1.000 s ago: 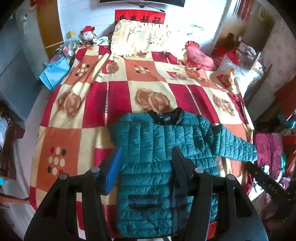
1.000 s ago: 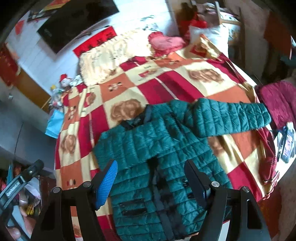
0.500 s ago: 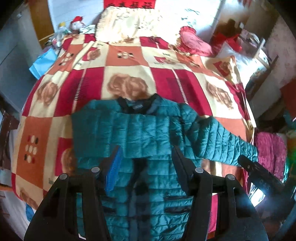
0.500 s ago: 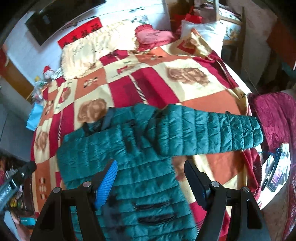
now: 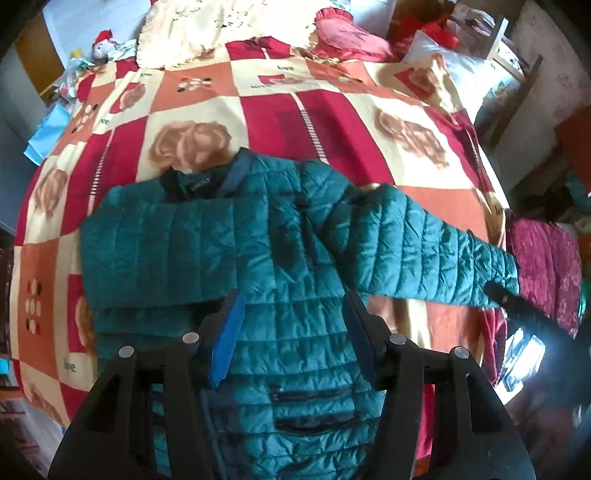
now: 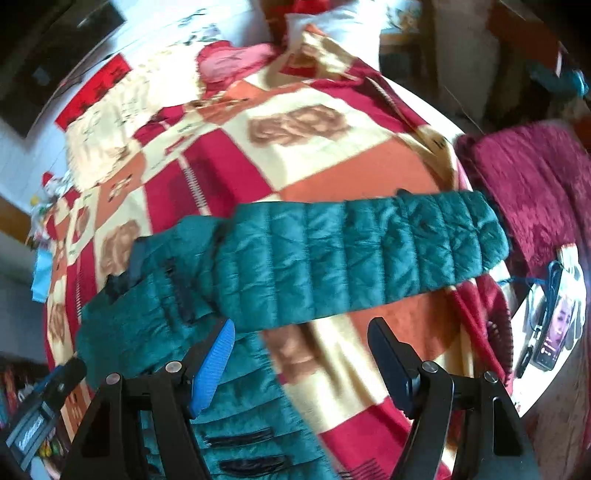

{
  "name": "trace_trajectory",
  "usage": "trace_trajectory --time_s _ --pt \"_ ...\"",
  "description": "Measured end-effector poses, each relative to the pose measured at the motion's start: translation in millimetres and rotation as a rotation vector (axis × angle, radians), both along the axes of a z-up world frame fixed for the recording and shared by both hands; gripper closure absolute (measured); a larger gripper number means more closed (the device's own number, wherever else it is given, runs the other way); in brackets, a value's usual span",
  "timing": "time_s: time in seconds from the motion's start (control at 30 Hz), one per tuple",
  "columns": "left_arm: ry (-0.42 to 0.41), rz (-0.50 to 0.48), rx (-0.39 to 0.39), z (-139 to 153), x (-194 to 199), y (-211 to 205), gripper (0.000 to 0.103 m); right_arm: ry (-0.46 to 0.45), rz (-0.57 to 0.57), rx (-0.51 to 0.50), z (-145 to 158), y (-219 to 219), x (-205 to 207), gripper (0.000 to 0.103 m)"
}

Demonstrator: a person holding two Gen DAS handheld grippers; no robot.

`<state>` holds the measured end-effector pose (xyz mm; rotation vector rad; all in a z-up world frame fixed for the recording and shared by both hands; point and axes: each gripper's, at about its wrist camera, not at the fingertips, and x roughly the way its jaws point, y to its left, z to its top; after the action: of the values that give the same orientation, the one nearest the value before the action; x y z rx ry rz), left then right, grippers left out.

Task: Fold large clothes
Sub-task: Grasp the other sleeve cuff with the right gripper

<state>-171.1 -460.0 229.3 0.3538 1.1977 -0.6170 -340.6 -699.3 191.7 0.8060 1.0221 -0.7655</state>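
Observation:
A teal quilted puffer jacket [image 5: 288,266] lies front up on a checked red, orange and cream bedspread [image 5: 332,110]. Its left sleeve is folded across the chest; its right sleeve [image 6: 362,251] stretches out flat toward the bed's right edge. My left gripper [image 5: 291,325] is open and empty above the jacket's middle. My right gripper [image 6: 299,350] is open and empty, hovering just below the outstretched sleeve. In the left wrist view the right gripper's tip shows by the sleeve cuff [image 5: 506,273].
Pillows [image 5: 229,26] and a pink heart cushion [image 5: 351,40] lie at the bed's head. A maroon blanket [image 6: 532,177] sits off the right edge. A phone [image 6: 554,332] lies on a white surface at right. Clutter stands left of the bed.
Both grippers moved forward and to the right over the jacket. The right one now hovers near the outstretched sleeve. The jacket has not moved.

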Motion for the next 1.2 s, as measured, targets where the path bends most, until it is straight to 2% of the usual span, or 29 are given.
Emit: trace_trajectory --time_s 0.3,0.5,0.67,0.77,0.87,0.9,0.97,1.03,1.07,1.2 --pt "0.051 0.046 -0.001 -6 0 0 0.048 0.059 -0.302 0.051 -57 -93 -94 0.031" --pt "0.040 0.092 0.052 -12 3 20 0.048 0.046 -0.491 0.161 -103 -139 -145 0.032" --pt "0.035 0.160 0.085 -19 5 47 0.048 0.009 -0.567 0.205 -126 -160 -163 0.033" --pt "0.038 0.198 0.103 -21 6 61 0.048 -0.030 -0.572 0.247 -140 -169 -164 0.033" --pt "0.024 0.213 0.126 -20 5 70 0.048 -0.045 -0.573 0.245 -147 -176 -161 0.034" --pt "0.017 0.217 0.132 -19 5 72 0.048 -0.061 -0.579 0.241 -148 -179 -161 0.037" --pt "0.008 0.228 0.135 -17 5 77 0.048 -0.090 -0.579 0.253 -153 -184 -160 0.062" --pt "0.007 0.244 0.131 -16 6 83 0.048 -0.082 -0.565 0.250 -154 -186 -157 0.071" --pt "0.010 0.251 0.129 -15 6 85 0.048 -0.068 -0.545 0.234 -150 -186 -156 0.083" --pt "0.016 0.272 0.096 -8 10 93 0.048 -0.134 -0.445 0.178 -113 -177 -152 0.089"
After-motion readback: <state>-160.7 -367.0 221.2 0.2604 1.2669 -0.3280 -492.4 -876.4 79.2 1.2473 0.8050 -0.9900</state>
